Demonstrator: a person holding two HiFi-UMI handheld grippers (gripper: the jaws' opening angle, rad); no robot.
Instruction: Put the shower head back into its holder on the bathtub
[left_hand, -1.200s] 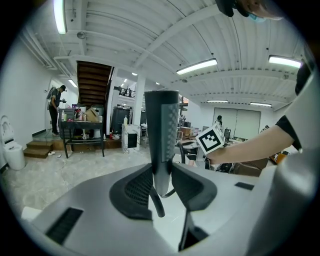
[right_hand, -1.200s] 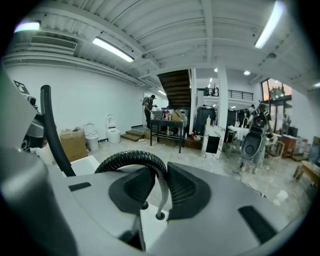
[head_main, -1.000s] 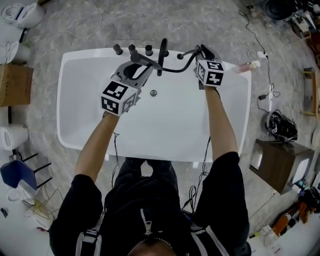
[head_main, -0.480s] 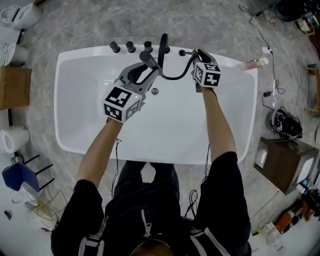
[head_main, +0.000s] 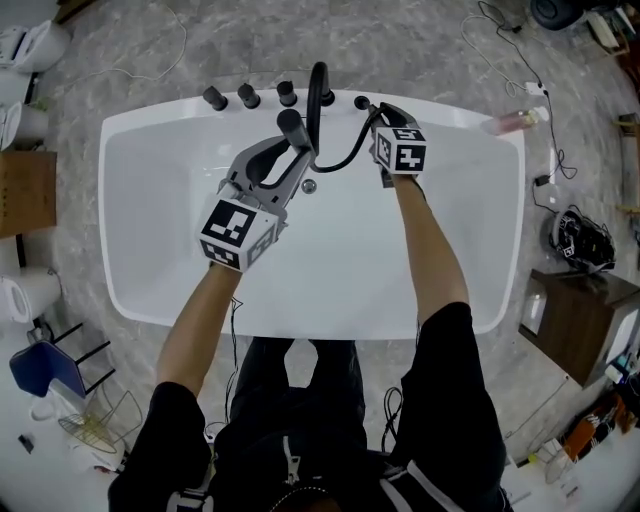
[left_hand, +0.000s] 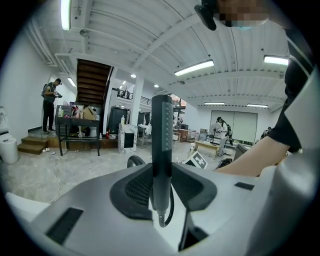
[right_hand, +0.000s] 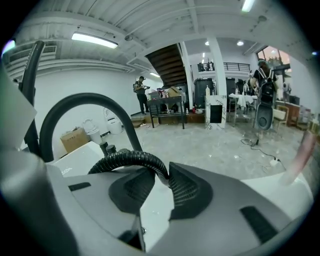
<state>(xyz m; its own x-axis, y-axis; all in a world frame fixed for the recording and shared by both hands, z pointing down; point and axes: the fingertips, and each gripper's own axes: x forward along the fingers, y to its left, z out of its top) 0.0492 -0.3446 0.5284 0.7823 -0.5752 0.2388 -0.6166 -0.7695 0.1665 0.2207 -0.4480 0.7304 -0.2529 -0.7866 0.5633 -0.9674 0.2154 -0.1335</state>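
Shower head (left_hand: 162, 145) stands upright, pinched between the jaws of my left gripper (left_hand: 164, 189). It sits just inside the bathtub's (head_main: 150, 250) far rim, right beside the faucet spout (head_main: 317, 85). Its hose (right_hand: 127, 159) loops across to my right gripper (right_hand: 159, 187), whose jaws are clamped on the ribbed section. Vs a second ago: both grippers sit lower, the right one more so, with the same grips. Knobs (head_main: 248, 95) line the rim left of the spout.

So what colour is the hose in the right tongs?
The hose is black, ribbed; best in the right gripper view.
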